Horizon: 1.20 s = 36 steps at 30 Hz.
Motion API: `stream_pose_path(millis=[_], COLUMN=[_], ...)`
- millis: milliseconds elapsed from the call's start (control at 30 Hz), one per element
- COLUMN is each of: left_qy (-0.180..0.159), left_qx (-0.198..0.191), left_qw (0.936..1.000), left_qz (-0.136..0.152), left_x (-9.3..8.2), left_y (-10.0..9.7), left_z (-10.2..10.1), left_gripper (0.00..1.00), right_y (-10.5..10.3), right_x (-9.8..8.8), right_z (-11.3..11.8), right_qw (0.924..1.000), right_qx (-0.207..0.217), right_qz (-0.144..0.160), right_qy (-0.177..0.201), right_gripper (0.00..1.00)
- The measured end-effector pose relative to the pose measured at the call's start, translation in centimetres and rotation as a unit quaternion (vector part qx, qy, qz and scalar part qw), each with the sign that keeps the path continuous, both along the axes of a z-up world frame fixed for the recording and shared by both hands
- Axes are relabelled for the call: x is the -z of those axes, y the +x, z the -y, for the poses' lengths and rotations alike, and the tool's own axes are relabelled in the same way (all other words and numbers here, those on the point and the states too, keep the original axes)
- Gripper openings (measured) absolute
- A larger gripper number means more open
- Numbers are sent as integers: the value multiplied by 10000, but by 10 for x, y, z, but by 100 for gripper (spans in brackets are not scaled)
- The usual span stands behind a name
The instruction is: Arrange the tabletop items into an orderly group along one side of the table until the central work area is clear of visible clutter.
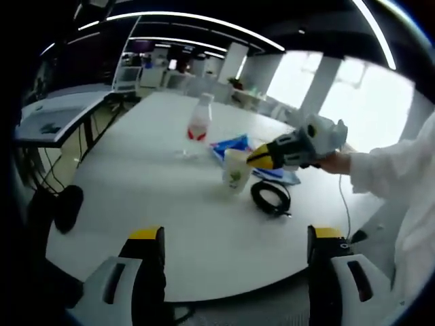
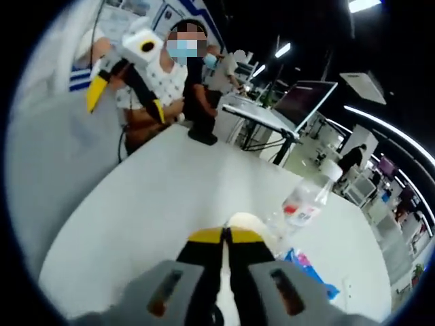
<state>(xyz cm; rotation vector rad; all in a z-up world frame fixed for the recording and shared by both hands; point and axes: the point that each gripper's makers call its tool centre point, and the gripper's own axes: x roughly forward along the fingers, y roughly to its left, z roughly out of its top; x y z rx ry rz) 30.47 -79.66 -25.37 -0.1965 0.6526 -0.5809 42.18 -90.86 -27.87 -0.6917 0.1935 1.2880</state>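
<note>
My right gripper [image 2: 224, 236] has its yellow tips pressed together at the rim of a white cup [image 2: 250, 224]. From the left gripper view it reaches in from the right, held in a person's hand, meeting the cup [image 1: 234, 170] near the middle of the white table [image 1: 170, 224]. A clear bottle with a red label [image 1: 198, 123] stands behind the cup, next to a blue packet [image 1: 233, 145]. A coiled black cable [image 1: 272, 197] lies to the cup's right. My left gripper [image 1: 236, 234] hangs wide open over the near table edge with nothing between its jaws.
Another desk [image 1: 61, 115] stands to the left, with a dark stool [image 1: 68, 207] near the table edge. In the right gripper view, people [image 2: 197, 75] are at the far side of the table [image 2: 156, 197]. A desk with a screen [image 2: 306, 98] lies beyond it.
</note>
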Motion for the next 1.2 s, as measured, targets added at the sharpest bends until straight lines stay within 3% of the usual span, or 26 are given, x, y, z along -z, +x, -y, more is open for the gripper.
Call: stream_pose_path(millis=[367, 1200], left_qy=[43, 35], left_qx=[3, 16], left_qw=[10000, 10000], left_qz=[-3, -13], left_x=[1, 0], left_y=[0, 0], left_z=[0, 0], left_gripper=[83, 83], right_y=[-7, -13], right_x=[5, 13], right_z=[3, -2], right_qw=[10000, 9977], right_qx=[-28, 158], right_qz=[-43, -629], right_qy=[1, 202], right_gripper=[0, 0])
